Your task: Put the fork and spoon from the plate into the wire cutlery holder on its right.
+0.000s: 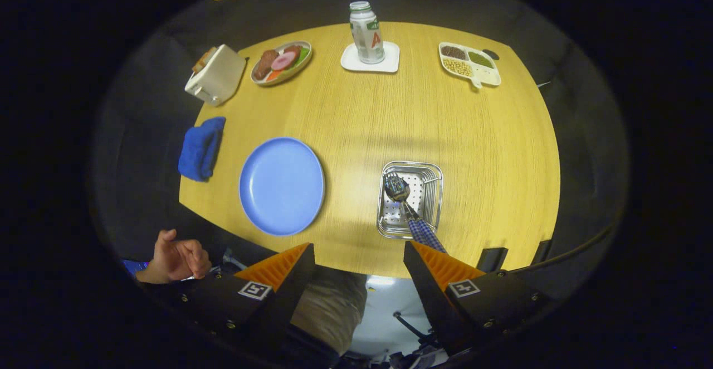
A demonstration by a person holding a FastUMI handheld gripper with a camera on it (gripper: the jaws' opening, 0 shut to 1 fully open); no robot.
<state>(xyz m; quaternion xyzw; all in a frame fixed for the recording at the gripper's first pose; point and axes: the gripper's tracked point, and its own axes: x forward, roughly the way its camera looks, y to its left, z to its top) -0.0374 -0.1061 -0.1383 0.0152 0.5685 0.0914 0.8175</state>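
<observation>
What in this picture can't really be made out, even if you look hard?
- Fork and spoon in the wire cutlery holder, gripper view: overlapping and small, so hard to tell apart; the checked handle's end is hidden behind the right of the open fingers.
- Bottle label: too small to read.
- Hand near the blue plate: the arm is cut off in darkness.

One plate (281, 186), one holder (411, 198), one bottle (366, 32), one cloth (201, 148).

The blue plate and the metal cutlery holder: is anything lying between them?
No. In the gripper view, only bare wooden table separates the blue plate from the cutlery holder.
</observation>
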